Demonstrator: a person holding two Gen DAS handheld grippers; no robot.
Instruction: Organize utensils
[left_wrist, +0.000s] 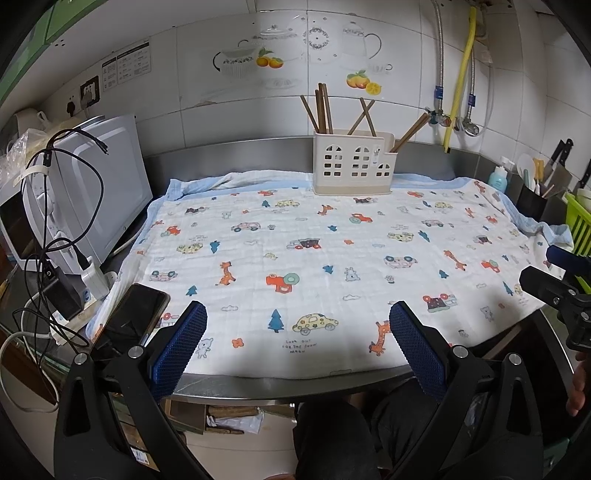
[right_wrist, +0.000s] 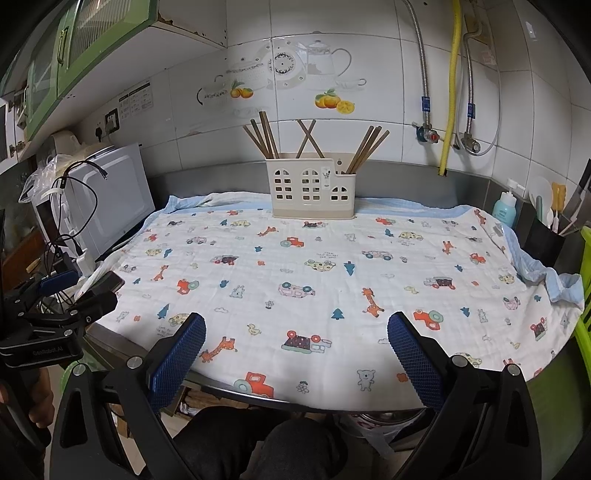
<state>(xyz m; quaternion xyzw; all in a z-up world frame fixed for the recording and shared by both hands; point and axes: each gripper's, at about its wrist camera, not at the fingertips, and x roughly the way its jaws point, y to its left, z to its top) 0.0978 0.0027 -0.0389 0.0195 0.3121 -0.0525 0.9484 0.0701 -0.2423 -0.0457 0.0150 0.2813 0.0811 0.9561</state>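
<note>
A cream utensil holder (left_wrist: 352, 168) (right_wrist: 311, 186) with window cut-outs stands at the back of the counter. Brown chopsticks (left_wrist: 322, 110) (right_wrist: 263, 134) stick out of its three compartments, leaning in different directions. My left gripper (left_wrist: 297, 314) is open above the near edge of the patterned cloth (left_wrist: 314, 258), nothing between its blue pads. My right gripper (right_wrist: 296, 325) is open too, over the cloth (right_wrist: 332, 277) near the front edge, empty. Each gripper shows at the edge of the other's view: the right gripper (left_wrist: 546, 273) and the left gripper (right_wrist: 77, 291).
A white microwave (left_wrist: 92, 184) with cables stands on the left, a phone (left_wrist: 136, 314) lies at the cloth's front-left corner. On the right are a blue bottle (right_wrist: 504, 210), a black pot of tools (right_wrist: 545, 240) and a green rack (left_wrist: 578, 225). Pipes and valves (right_wrist: 448, 136) run along the tiled wall.
</note>
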